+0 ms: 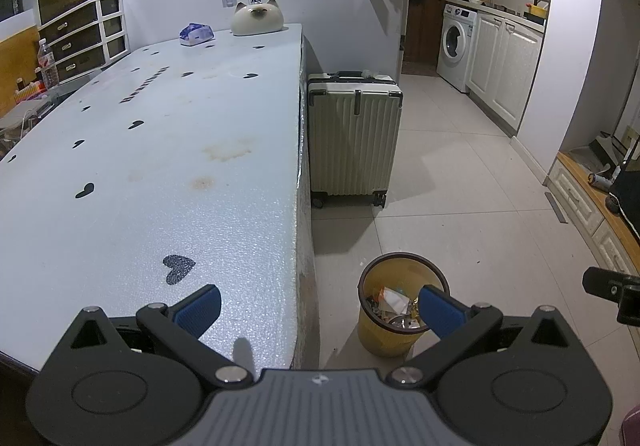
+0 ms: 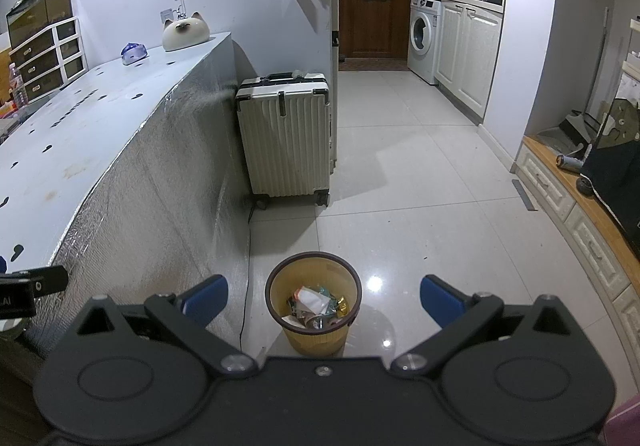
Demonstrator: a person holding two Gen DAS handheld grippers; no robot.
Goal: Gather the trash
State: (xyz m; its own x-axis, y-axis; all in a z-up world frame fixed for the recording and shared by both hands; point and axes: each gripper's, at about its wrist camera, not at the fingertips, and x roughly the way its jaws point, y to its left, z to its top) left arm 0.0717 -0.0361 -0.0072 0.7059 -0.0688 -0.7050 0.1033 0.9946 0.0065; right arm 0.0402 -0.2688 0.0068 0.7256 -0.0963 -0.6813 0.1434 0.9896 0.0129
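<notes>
The table [image 1: 160, 150] top is overlooked from the left wrist view, facing the far kitchen. The right wrist view is held lower, beside the table, above the bin [image 2: 313, 302]. The bin, suitcase [image 1: 354, 134] and floor [image 2: 420, 186] are shared.

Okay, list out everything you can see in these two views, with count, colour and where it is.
Bin: one, yellow, on the floor by the table's near end, wrappers inside.
Table: one, pale blue top with dark hearts, left side.
Suitcase: one, cream with dark trim, upright at the table's far end.
Cat-shaped ornament: one, cream, table's far corner.
Tissue pack: one, blue and white, beside the ornament.
Washing machine: one, white, in the kitchen behind.
Drawer unit: one, white frame, far left.
Water bottle: one, clear, far left.
Left gripper: blue pads, jaws open, empty.
Right gripper: blue pads, jaws open, empty, above the bin.
</notes>
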